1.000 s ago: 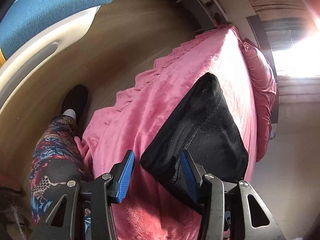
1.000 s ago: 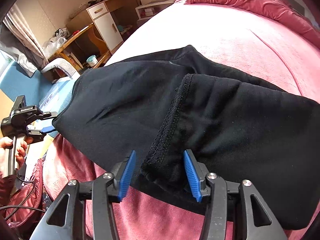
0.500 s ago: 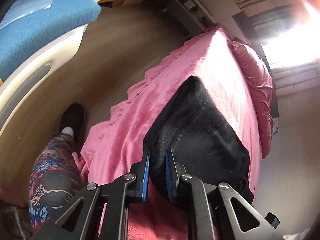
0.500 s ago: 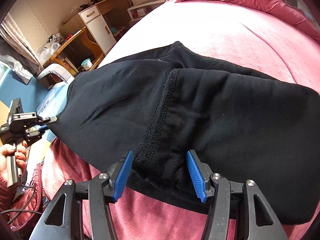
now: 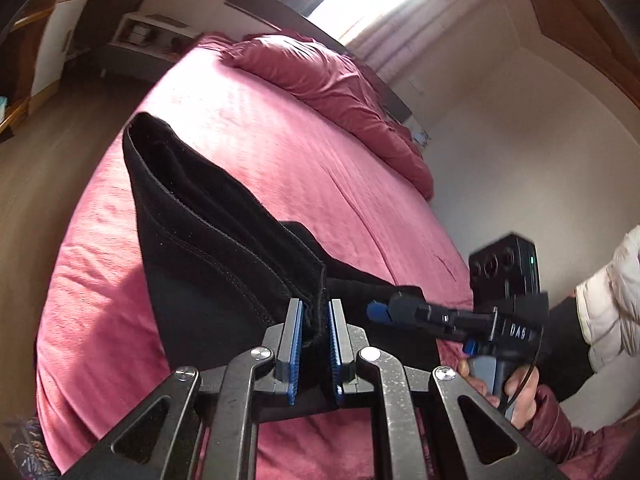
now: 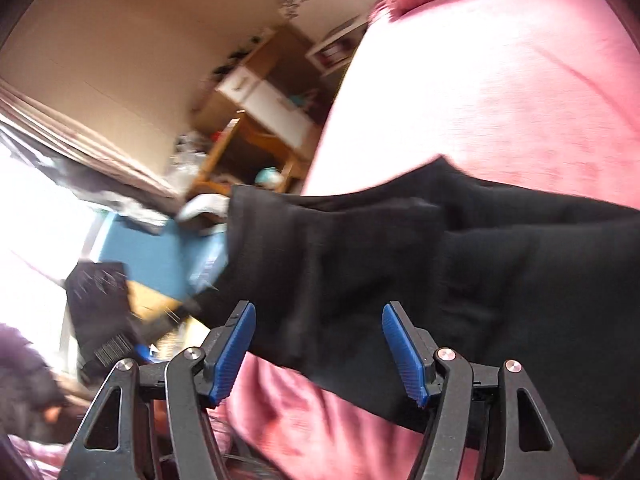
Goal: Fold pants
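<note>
Pinching black pants (image 5: 224, 264) hem, left gripper (image 5: 315, 344) angled down, right gripper (image 6: 316, 344) jaws just widening, empty above fabric.

Both wrist views close, angled down; share black pants (image 5: 208, 264) on bed (image 5: 304, 168).

A bed (image 5: 280, 168) covered in a pink plush blanket carries everything; black pants (image 5: 208, 248) lie across its near part, 1 end raised off the blanket; a bunched dark pink duvet (image 5: 320, 80) lies along the far side of the bed.
</note>
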Motion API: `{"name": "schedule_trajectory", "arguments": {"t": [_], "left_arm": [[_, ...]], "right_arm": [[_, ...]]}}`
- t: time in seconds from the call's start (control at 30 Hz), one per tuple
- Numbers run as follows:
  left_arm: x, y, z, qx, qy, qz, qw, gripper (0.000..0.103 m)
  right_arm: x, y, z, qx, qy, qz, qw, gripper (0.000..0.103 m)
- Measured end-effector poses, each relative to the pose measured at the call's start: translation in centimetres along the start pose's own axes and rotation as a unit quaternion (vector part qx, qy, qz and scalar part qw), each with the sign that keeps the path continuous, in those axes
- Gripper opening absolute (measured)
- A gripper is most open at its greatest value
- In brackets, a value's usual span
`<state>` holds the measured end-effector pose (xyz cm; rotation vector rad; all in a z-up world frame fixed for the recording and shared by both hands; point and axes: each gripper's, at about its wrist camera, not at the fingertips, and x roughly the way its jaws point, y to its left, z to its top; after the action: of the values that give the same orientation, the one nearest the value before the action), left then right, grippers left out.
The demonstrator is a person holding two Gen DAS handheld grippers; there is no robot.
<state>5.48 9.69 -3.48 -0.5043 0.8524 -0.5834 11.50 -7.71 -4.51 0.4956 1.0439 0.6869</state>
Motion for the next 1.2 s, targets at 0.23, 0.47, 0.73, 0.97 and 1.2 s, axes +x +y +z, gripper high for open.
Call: {"name": "schedule_trajectory", "arguments": {"t": [0.23, 0.47, 0.73, 0.97, 1.2], "left_arm": [[1.6, -2.4, -1.0, 0.053, 0.038, -0.007, 0.9979, 0.011], [2.2, -4.0, -1.2, 0.072, 0.049, -0.008, 0.9962, 0.011], [-2.9, -2.5, 0.0, 0.029, 0.017, -0.105, 0.9939, 0.019], [-3.7, 2.5, 1.1, -0.058, -0.004, -0.003, 0.9983, 0.022], [-0.7, 2.7, 1.0, -0.062, 0.023, 0.033, 0.9973, 0.025]], "right_arm": [[5.3, 2.8, 3.6, -0.050, 0.080, -0.001, 0.996, 0.067], [10.3, 4.3, 2.7, -0.115, 0.162, -0.057, 0.978, 0.021], [7.0, 2.9, 3.1, -0.081, 0.113, -0.049, 0.989, 0.014], [1.7, 3.2, 3.0, -0.066, 0.058, -0.035, 0.996, 0.014], [-5.3, 1.8, 2.3, -0.034, -0.011, -0.021, 0.999, 0.014]]}}
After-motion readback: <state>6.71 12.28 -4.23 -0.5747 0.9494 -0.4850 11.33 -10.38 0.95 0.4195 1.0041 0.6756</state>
